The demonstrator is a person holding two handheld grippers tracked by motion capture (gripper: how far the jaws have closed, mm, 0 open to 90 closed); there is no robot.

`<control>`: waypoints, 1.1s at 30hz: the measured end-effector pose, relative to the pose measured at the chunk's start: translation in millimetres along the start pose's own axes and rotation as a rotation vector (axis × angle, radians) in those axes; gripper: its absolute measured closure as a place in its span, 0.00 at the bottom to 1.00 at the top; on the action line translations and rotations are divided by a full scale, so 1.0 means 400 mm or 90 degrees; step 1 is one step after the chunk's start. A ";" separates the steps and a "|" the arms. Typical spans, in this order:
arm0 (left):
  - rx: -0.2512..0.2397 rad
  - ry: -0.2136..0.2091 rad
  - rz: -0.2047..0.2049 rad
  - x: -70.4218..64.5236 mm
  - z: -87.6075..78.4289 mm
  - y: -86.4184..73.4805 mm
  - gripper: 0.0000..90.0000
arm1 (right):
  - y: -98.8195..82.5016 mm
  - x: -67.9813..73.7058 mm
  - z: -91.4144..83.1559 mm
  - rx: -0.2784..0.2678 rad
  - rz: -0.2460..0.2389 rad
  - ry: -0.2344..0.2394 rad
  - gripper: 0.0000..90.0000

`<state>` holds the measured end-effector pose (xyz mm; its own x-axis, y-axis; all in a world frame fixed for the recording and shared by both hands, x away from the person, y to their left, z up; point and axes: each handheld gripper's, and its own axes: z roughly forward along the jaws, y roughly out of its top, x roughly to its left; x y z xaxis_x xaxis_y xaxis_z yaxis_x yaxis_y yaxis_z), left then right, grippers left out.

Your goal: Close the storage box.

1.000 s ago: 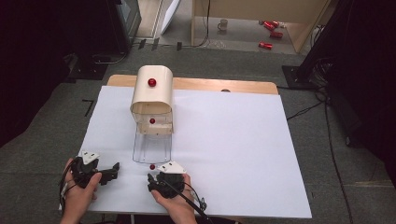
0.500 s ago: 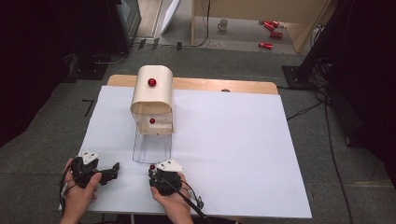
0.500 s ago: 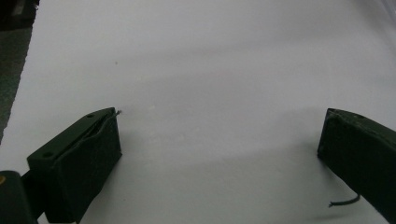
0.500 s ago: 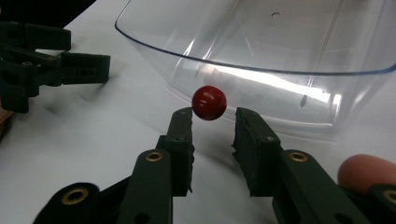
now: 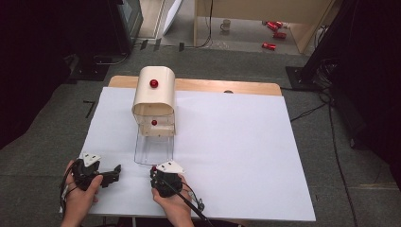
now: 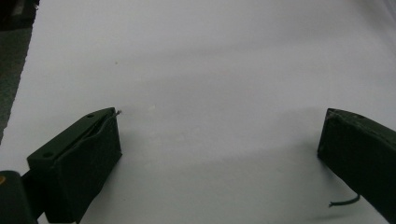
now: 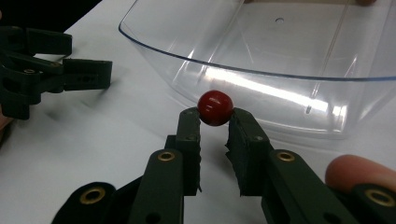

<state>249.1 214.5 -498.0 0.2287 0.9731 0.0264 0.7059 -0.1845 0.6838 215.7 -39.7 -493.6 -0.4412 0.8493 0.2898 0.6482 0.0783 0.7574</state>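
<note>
R gripper (image 7: 215, 122) sits lower centre of the right gripper view w/ its fingers (image 7: 189, 135) pinching a small red ball (image 7: 215, 107) right at the tips; ball looks round, so no long axis to line up. In the high view the same gripper (image 5: 160, 171) is low centre of frame, on the white sheet covering the bench (image 5: 246, 156), red ball (image 5: 153, 168) just a dot at its upper-left edge. Straight ahead of the ball, filling the upper half of the right gripper view, is the clear tray (image 7: 280, 60): its curved front lip is just beyond the ball and a bit higher, so ball is outside the tray, near the rim, not over it. Key relation: tray opening lies directly forward and slightly up from the fingers, so prob. a short lift-and-forward would clear the lip. In the high view the clear tray (image 5: 153, 149) extends down-frame from a cream domed box (image 5: 153, 94) w/ a red knob on top and another red dot at its mouth. L gripper (image 5: 113, 172) is lower left, fingers spread wide over bare sheet, holding nothing; it shows again at upper left of the right gripper view. R hand is the nearer to the tray.
</note>
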 end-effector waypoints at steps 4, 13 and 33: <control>0.000 0.000 0.000 0.000 0.000 0.000 0.00 | 0.010 -0.002 -0.007 -0.005 -0.002 -0.001 0.84; 0.000 0.000 0.000 0.000 0.000 0.000 0.00 | 0.051 -0.009 -0.013 -0.016 -0.020 -0.009 0.85; 0.000 0.001 0.001 0.000 0.000 0.000 0.00 | 0.135 -0.047 0.067 -0.014 -0.022 -0.031 0.85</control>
<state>249.2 214.6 -497.9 0.2290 0.9730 0.0279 0.7061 -0.1858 0.6833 275.7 -37.3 -473.8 -0.4316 0.8710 0.2347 0.6188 0.0966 0.7796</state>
